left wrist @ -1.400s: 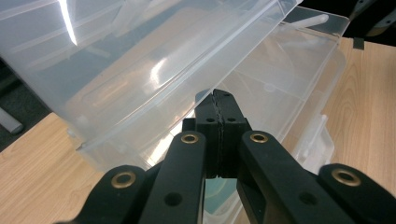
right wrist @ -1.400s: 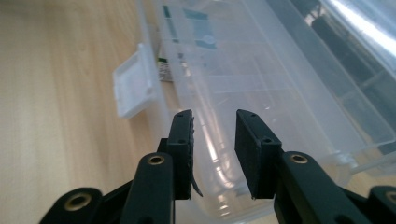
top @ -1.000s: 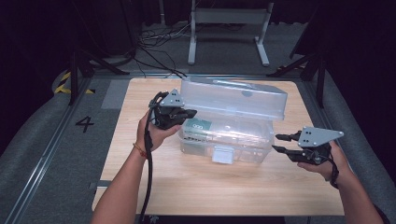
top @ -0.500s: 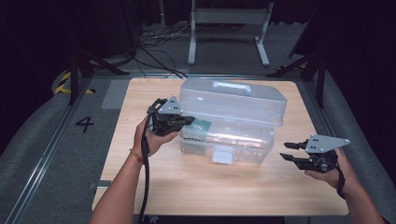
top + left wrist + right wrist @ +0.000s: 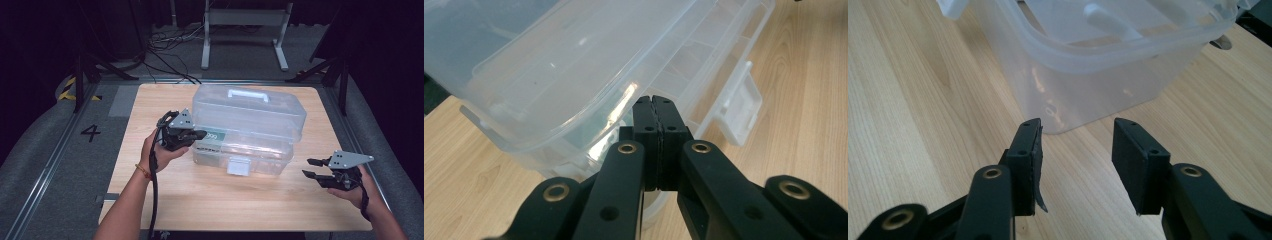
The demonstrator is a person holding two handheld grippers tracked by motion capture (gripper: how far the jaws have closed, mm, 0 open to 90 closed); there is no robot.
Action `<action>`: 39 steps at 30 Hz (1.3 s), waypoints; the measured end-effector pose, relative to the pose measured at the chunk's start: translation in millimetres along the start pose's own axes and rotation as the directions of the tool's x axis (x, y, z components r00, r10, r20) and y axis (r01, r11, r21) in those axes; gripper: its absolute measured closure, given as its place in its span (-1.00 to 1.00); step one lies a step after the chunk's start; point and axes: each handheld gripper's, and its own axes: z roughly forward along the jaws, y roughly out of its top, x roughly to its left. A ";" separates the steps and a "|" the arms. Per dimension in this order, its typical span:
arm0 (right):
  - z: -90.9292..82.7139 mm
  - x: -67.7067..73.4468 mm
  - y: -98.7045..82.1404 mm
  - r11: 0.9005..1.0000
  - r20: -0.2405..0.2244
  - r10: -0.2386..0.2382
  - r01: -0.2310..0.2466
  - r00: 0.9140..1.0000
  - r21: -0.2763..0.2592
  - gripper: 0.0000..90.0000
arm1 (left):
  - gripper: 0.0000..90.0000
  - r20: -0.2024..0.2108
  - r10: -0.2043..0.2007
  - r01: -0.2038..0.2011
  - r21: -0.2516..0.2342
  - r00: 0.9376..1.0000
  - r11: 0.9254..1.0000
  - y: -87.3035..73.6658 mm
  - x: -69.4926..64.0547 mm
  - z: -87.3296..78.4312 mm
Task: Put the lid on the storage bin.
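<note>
1. The clear plastic box point(image 5: 247, 131) sits mid-table point(image 5: 210, 200), its white latch point(image 5: 238, 165) hanging loose at six o'clock.
2. The left gripper point(image 5: 197, 134), jaws pressed together on nothing, noses under the lid's rim at the box's nine o'clock.
3. The right gripper point(image 5: 310, 168), jaws spread and just opening, nothing between them, waits near four o'clock.
4. Likely step: raising the lid; next, the right gripper must catch the rim.

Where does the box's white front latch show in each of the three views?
High view: latch at centre, on the clear box's near side.
Left gripper view: right of centre.
Right gripper view: top left corner, cut off by the edge.
Shared landmark: the wooden table.
</note>
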 end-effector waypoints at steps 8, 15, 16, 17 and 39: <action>4.8 0.7 -8.3 1.000 -0.012 0.019 -0.019 1.000 0.013 0.24 | 1.00 0.018 0.002 -0.002 -0.005 1.000 1.000 -7.5 -7.0 0.3; 8.4 1.2 -13.5 0.999 -0.017 0.030 -0.029 0.999 0.029 0.24 | 1.00 0.016 0.024 -0.025 0.034 1.000 0.999 -14.3 -15.7 5.8; 8.0 1.7 -13.8 0.999 -0.020 0.037 -0.036 0.999 0.030 0.24 | 1.00 0.020 0.025 -0.026 0.036 0.999 0.999 -15.7 -17.2 6.4; 7.8 1.7 -14.3 0.999 -0.020 0.038 -0.038 0.999 0.028 0.24 | 1.00 0.020 0.025 -0.026 0.036 0.999 0.999 -15.7 -17.2 6.4; -3.3 1.9 -30.0 0.999 0.045 0.052 -0.053 0.998 0.003 -0.11 | 0.23 -0.156 -0.006 0.032 0.165 0.988 0.986 -85.2 -31.1 -28.0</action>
